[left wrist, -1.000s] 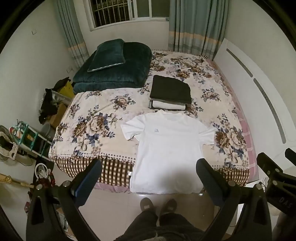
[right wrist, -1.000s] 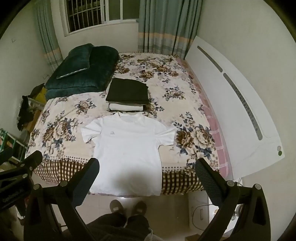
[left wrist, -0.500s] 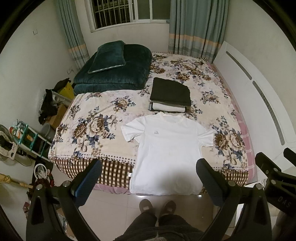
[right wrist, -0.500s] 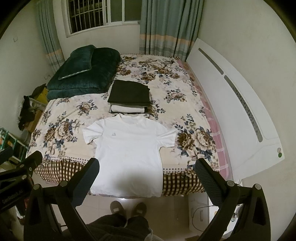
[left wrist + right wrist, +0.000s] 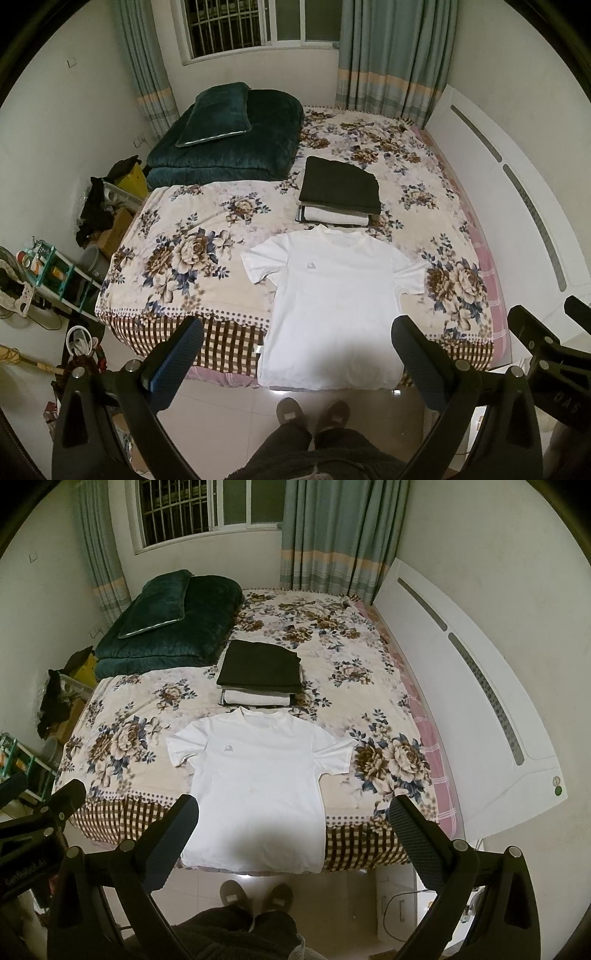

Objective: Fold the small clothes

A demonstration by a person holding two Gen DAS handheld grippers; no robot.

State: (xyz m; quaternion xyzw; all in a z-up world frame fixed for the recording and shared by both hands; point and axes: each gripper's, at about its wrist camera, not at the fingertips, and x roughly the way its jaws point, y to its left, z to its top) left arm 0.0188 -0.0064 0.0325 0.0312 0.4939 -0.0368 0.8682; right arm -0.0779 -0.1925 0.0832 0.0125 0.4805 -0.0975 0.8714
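Note:
A white T-shirt point(image 5: 332, 302) lies flat, front up, on the floral bed, its hem hanging over the near edge; it also shows in the right wrist view point(image 5: 258, 786). My left gripper point(image 5: 295, 358) is open and empty, held high above the floor in front of the shirt's hem. My right gripper point(image 5: 291, 834) is open and empty, also held back from the bed and above the hem. Behind the collar sits a stack of folded clothes point(image 5: 340, 192), dark on top, white below, also in the right wrist view point(image 5: 258, 672).
A dark green quilt with a pillow point(image 5: 225, 140) lies at the bed's far left. A white headboard point(image 5: 461, 686) runs along the right. Clutter and a shelf point(image 5: 48, 273) stand on the floor at left. The person's slippers point(image 5: 314, 411) are by the bed's near edge.
Both grippers have tilted or risen slightly, so the bed and shirt sit a little lower in both views. Jaws stay open. The shirt has not moved.

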